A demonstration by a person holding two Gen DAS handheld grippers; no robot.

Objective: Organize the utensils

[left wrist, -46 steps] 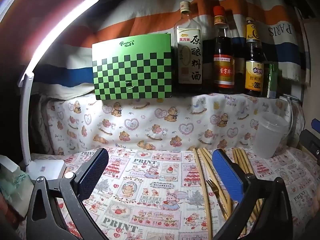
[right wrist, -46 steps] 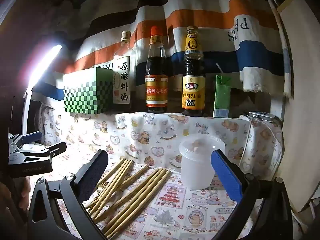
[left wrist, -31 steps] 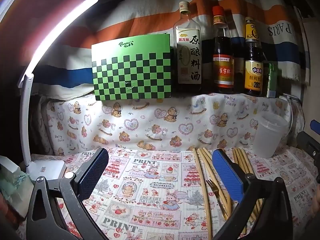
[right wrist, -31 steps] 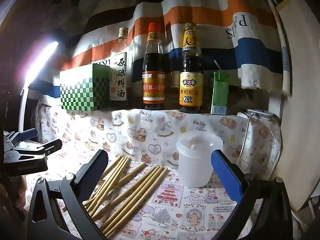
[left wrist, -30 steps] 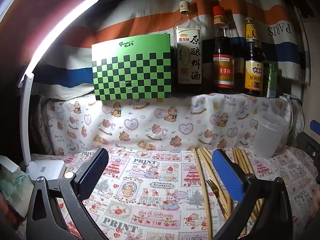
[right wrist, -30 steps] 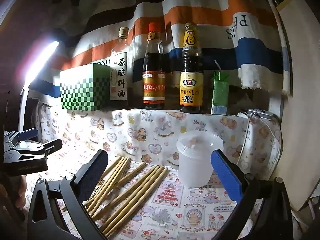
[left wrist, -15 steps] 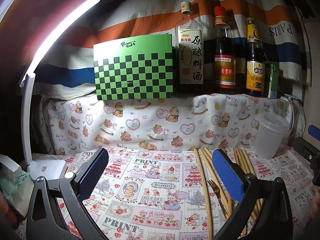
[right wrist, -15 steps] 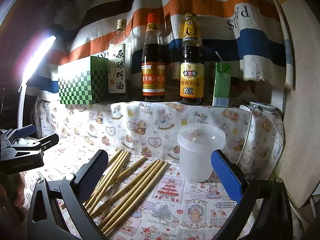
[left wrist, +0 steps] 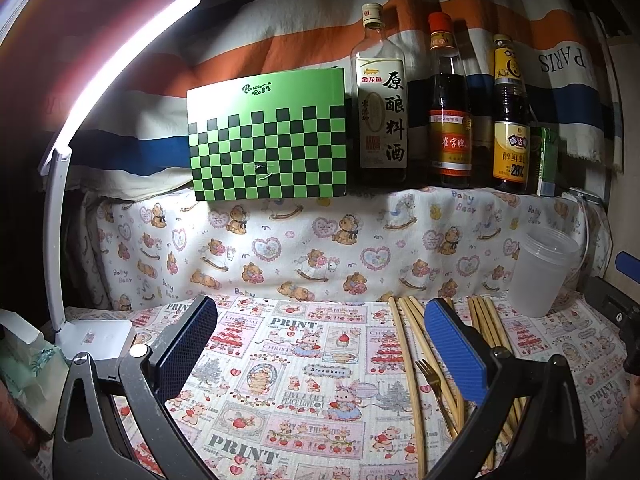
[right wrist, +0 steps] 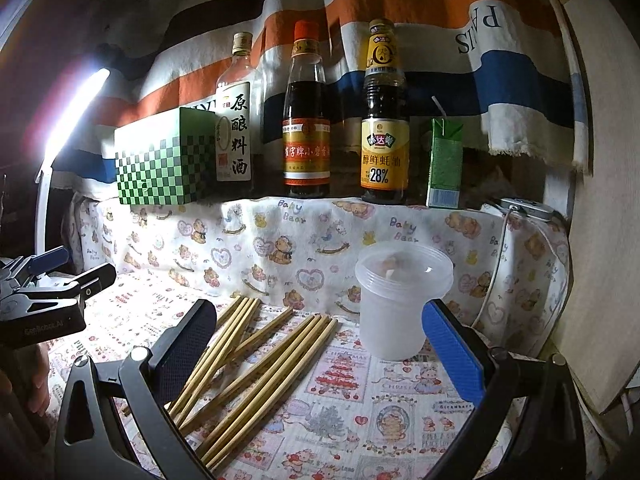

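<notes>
Several wooden chopsticks [right wrist: 256, 356] lie in loose bundles on the printed tablecloth; in the left wrist view the chopsticks [left wrist: 408, 356] lie partly behind my right finger. A small gold fork [left wrist: 434, 386] lies among them. A translucent plastic cup [right wrist: 400, 300] stands upright just right of the chopsticks; it also shows in the left wrist view [left wrist: 540, 276]. My left gripper [left wrist: 320, 344] is open and empty above the cloth, left of the chopsticks. My right gripper [right wrist: 320, 344] is open and empty, held over the chopsticks with the cup near its right finger.
A raised ledge behind holds a green checkered box [left wrist: 268, 140], three sauce bottles [right wrist: 306, 120] and a green carton [right wrist: 444, 164]. A lit desk lamp [left wrist: 60, 216] stands at the left. A wooden board [right wrist: 604, 200] bounds the right side.
The right gripper has dipped and edged closer to the cup and chopsticks. The left gripper has shifted only slightly. Both stay open.
</notes>
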